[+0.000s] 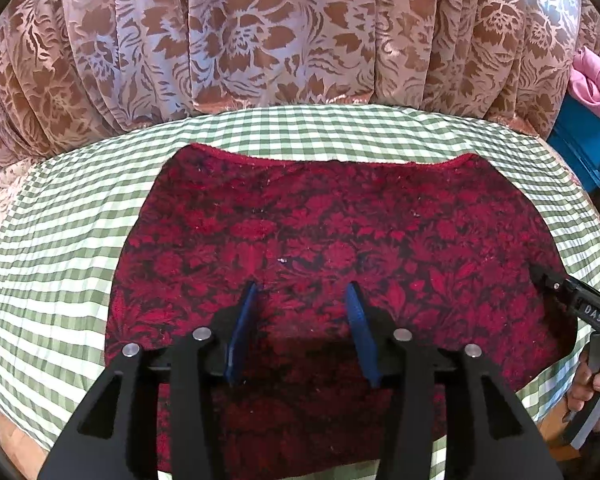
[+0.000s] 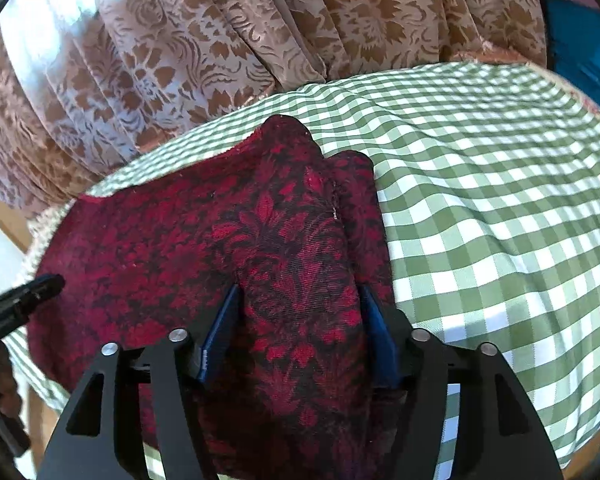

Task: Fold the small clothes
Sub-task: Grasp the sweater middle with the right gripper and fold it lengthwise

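Garment: red floral cloth [image 1: 340,248], lying on the green checked tablecloth [image 1: 60,240], far hem toward the patterned curtain [image 1: 260,32].
Lay of cloth: mostly flat and spread in left wrist view; right-hand edge raised into a ridge in right wrist view, with a narrow doubled strip beside it.
Left gripper [image 1: 304,332]: fingers spread, hovering over the near-middle of the cloth; nothing between the blue pads [image 1: 240,336]; contact with fabric cannot be told.
Right gripper [image 2: 300,332]: fingers set apart on either side of a bunched fold of the red cloth [image 2: 292,280]; fabric fills the gap and touches both pads [image 2: 220,332], judged a pinch on the right edge.
Cross-check: right gripper also visible at the cloth's right margin from the left wrist camera, held by a hand [image 1: 592,392].
Done so far: cloth laid out on the table; right edge gathered and lifted, apparently for a first fold.
Left to do: judged most of the task; no completed fold visible, edge not yet carried across, no final compact shape.
Background: pink fabric [image 1: 592,80] and blue object [image 1: 584,144] at far right, apart from the work area.
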Demonstrator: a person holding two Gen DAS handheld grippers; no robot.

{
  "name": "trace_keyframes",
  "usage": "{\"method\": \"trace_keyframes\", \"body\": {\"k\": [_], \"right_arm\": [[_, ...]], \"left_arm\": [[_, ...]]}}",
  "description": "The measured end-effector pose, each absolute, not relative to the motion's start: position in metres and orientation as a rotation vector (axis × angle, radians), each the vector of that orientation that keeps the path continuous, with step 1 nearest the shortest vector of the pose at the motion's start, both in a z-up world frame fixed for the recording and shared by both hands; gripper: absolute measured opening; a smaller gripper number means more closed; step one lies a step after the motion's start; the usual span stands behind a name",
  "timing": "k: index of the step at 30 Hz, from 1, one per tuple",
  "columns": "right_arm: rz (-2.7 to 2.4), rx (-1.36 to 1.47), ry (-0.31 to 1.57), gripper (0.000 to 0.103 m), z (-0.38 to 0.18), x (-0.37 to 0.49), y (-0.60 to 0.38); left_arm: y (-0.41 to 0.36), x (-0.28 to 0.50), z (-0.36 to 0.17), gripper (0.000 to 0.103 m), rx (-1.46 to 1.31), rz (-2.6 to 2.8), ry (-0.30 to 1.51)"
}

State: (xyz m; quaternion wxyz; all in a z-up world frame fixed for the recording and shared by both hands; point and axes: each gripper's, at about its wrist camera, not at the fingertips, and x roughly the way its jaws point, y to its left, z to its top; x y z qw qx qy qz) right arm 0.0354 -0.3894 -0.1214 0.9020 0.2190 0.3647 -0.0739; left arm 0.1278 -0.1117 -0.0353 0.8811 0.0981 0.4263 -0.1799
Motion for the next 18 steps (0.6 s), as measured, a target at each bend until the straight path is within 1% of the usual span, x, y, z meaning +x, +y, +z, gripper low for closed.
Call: {"method": "trace_keyframes", "body": {"k": [3, 4, 5, 9, 14, 18], "right_arm": [[-0.116, 0.497, 0.749, 0.079, -0.116, 0.035, -0.395], [-0.106, 0.507, 0.747, 0.088, -0.115, 0.034, -0.396], [-0.110, 0.519, 0.746, 0.091, -0.113, 0.033, -0.399], [-0.069, 0.642, 0.737, 0.091, -0.116, 0.025, -0.416], [0.000, 0.789, 0.775, 0.092, -0.136, 0.022, -0.428], [0.038, 0.845, 0.766, 0.094, -0.145, 0.020, -0.428]], "left_arm": [[-0.110, 0.126, -0.030, 0.047, 0.192, -0.381, 0.877], [-0.110, 0.125, -0.029, 0.047, 0.189, -0.384, 0.872], [-0.109, 0.124, -0.028, 0.048, 0.185, -0.385, 0.867], [-0.108, 0.122, -0.026, 0.048, 0.175, -0.390, 0.861], [-0.106, 0.120, -0.026, 0.048, 0.155, -0.403, 0.864], [-0.104, 0.119, -0.027, 0.048, 0.141, -0.408, 0.870]]}}
